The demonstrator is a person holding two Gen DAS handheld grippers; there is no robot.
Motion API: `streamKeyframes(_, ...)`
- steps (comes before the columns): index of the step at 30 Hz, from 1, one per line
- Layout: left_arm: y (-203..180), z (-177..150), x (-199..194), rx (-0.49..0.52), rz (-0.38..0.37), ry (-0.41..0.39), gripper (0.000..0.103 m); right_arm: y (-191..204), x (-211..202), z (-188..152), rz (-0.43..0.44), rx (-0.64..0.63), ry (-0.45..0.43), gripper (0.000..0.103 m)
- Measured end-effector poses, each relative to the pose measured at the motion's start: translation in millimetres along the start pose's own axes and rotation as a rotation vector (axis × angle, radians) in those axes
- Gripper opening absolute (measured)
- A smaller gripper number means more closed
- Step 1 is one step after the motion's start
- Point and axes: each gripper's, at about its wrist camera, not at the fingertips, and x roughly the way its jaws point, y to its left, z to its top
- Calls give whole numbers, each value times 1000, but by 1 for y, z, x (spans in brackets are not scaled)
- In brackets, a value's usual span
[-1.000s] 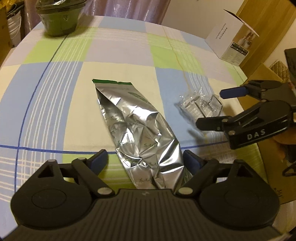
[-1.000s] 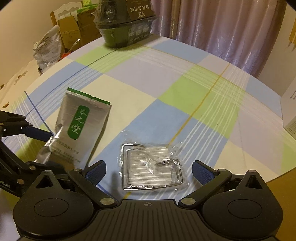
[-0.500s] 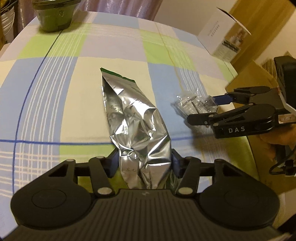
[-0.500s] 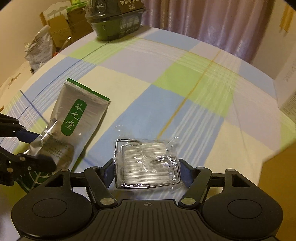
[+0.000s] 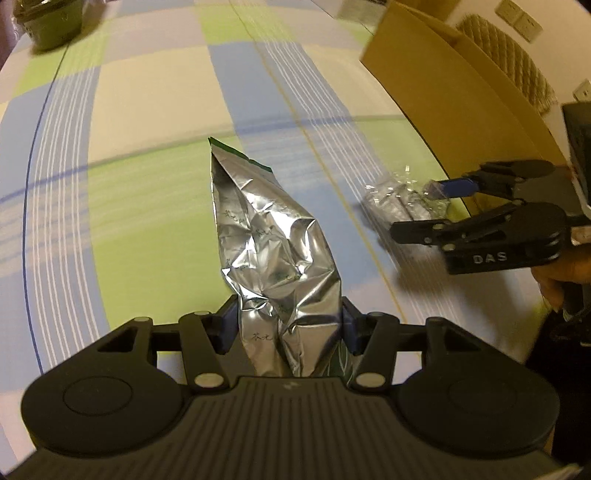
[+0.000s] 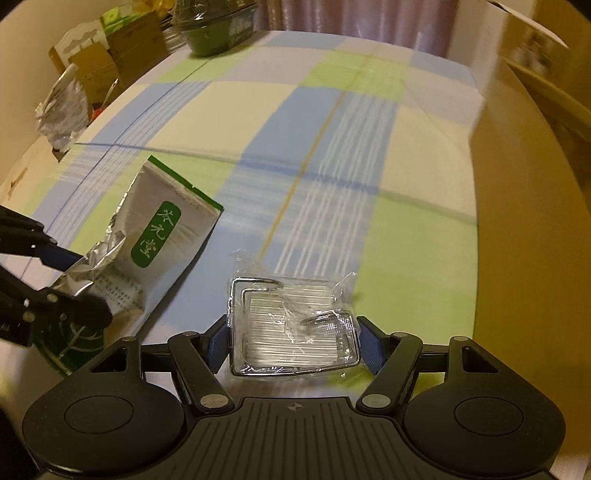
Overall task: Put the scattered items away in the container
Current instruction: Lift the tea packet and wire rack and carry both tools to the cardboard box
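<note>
Slippage is the worry: left gripper (image 5: 288, 325) fingers pinch only the foil tea pouch (image 5: 273, 251) tail, right gripper (image 6: 293, 341) clamps the plastic-wrapped wire rack (image 6: 291, 328), both over the worktop (image 6: 295, 129) beside the cardboard box (image 6: 532, 221).

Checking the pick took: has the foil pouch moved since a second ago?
Yes. The foil pouch, clamped in the left gripper, has gone rightward across the checked tablecloth toward the cardboard box.

place: home room | cues: checked tablecloth (image 6: 332, 122); purple curtain (image 6: 354, 18); stacked cardboard boxes (image 6: 107, 62)
</note>
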Motion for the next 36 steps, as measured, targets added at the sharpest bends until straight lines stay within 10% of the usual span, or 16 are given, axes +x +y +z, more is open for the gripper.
streamKeyframes(10,21,4,-5,-150,-66,28,76,4,-16,-38,-25,2,-19,72)
streamKeyframes(22,17,21,28,-135,-35,79,68,-3,-12,-57,1,-5,-66,74)
streamKeyframes(24,18,19,25,-115,-19,75,63,-1,-11,-58,-2,-17,-73,90)
streamKeyframes(33,5,8,15,-61,-3,57,56,3,-10,-60,-21,-35,-61,90)
streamKeyframes(36,1,1,13,-70,-7,54,56,3,-10,-63,-35,-44,-52,72)
